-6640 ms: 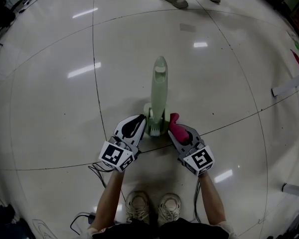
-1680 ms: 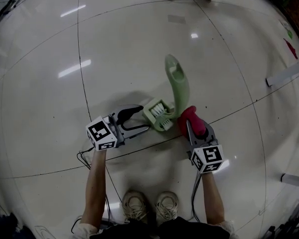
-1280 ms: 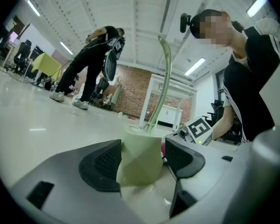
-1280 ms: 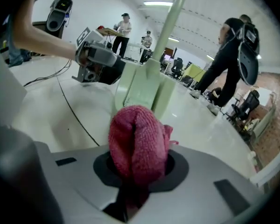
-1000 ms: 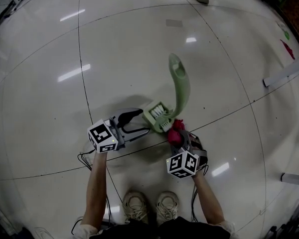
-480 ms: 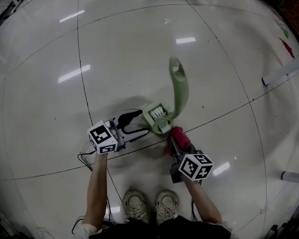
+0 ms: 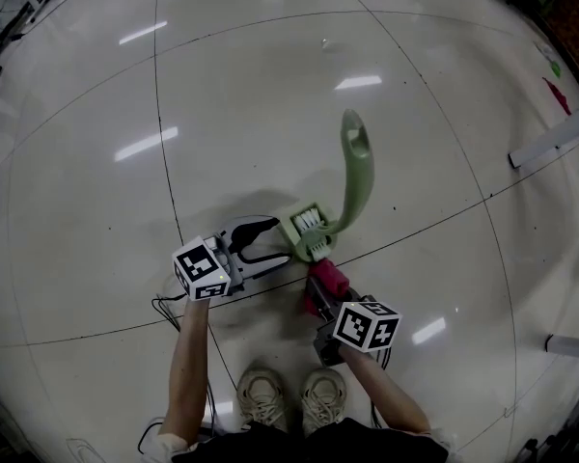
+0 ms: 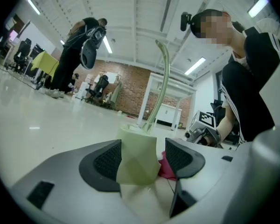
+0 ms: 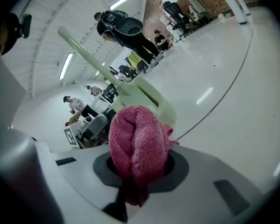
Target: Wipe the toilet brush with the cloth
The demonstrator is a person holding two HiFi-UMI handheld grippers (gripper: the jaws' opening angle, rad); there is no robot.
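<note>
2 grippers: both gripping.
L gripper (image 7: 275, 242): jaws clamped blocky base of pale green plastic toilet brush (image 7: 355, 177).
R gripper (image 7: 320, 292): jaws pinched bunched pink terry cloth (image 9: 137, 146), just beside base.

Bright, glare streaks on floor (image 7: 415, 162), fisheye edges.

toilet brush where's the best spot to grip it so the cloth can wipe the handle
Probably the blocky base of the toilet brush, taken from the side with fingers across its flat faces, as the left gripper does. That end is wide and flat-sided, and it leaves the long curved handle free for the cloth.
</note>
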